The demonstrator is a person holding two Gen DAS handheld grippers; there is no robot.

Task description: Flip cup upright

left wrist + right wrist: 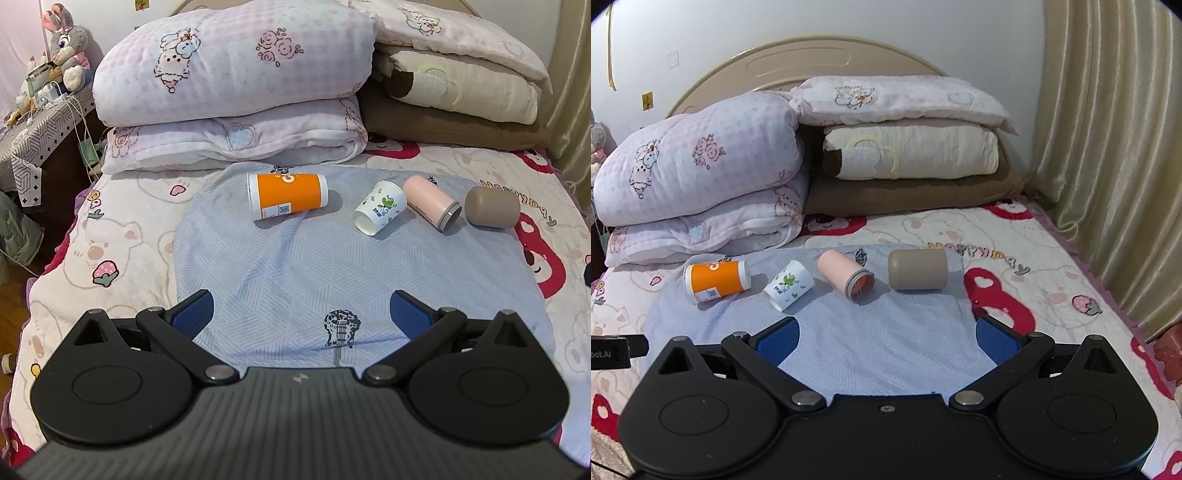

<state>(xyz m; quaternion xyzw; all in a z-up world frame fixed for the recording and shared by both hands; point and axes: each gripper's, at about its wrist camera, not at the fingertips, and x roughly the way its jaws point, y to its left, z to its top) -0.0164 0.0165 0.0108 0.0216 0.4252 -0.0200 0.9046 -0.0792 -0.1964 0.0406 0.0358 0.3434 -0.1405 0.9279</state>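
Note:
Several cups lie on their sides in a row on a light blue cloth [295, 266] on the bed: an orange paper cup [287, 196] [716, 281], a white floral paper cup [380, 207] [788, 285], a pink cup [431, 202] [846, 276] and a taupe cup [492, 206] [917, 270]. My left gripper [301, 314] is open and empty, well short of the cups. My right gripper [886, 341] is open and empty, near the cloth's front, short of the pink and taupe cups.
Folded pink quilts [236, 74] and stacked pillows [908, 147] lie behind the cups at the headboard. A beige curtain [1108, 147] hangs at the right. A cluttered side table with a plush rabbit [66, 48] stands left of the bed.

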